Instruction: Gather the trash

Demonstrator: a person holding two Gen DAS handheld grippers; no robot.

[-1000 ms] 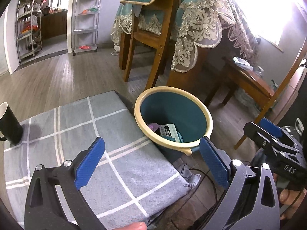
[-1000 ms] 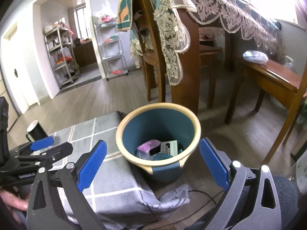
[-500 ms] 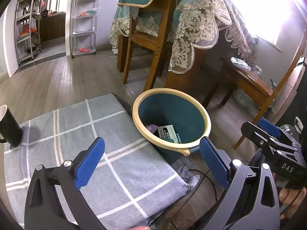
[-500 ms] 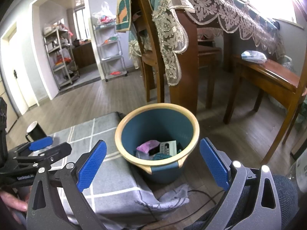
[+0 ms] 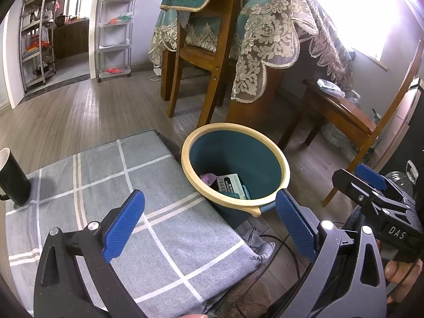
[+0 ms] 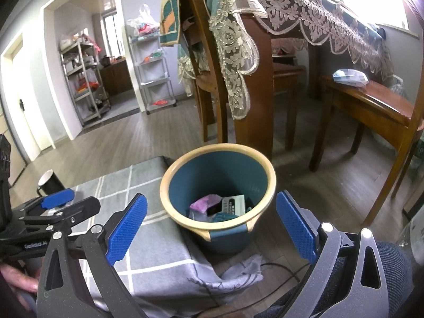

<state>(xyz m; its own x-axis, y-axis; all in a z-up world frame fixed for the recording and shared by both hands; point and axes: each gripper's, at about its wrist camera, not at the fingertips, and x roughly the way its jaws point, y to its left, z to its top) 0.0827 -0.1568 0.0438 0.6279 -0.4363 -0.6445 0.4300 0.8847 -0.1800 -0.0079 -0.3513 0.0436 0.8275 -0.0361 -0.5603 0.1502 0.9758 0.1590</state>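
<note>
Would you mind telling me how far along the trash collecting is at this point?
Done: several pieces of trash already lie at the bottom of the bin. In hand: nothing; the left gripper and right gripper are both open and empty, near the bin. Left: no loose trash shows on the checked cloth; only a black mug stands there, so the job looks close to finished.

At the right edge of my left wrist view, white letters "DAS" stand on my black right gripper [image 5: 371, 182]. At the left edge of my right wrist view, "GenRobot.AI" runs along my black left gripper [image 6: 62, 203]. The print on the pale green box [image 5: 230, 186] in the bin is too small to read.
</note>
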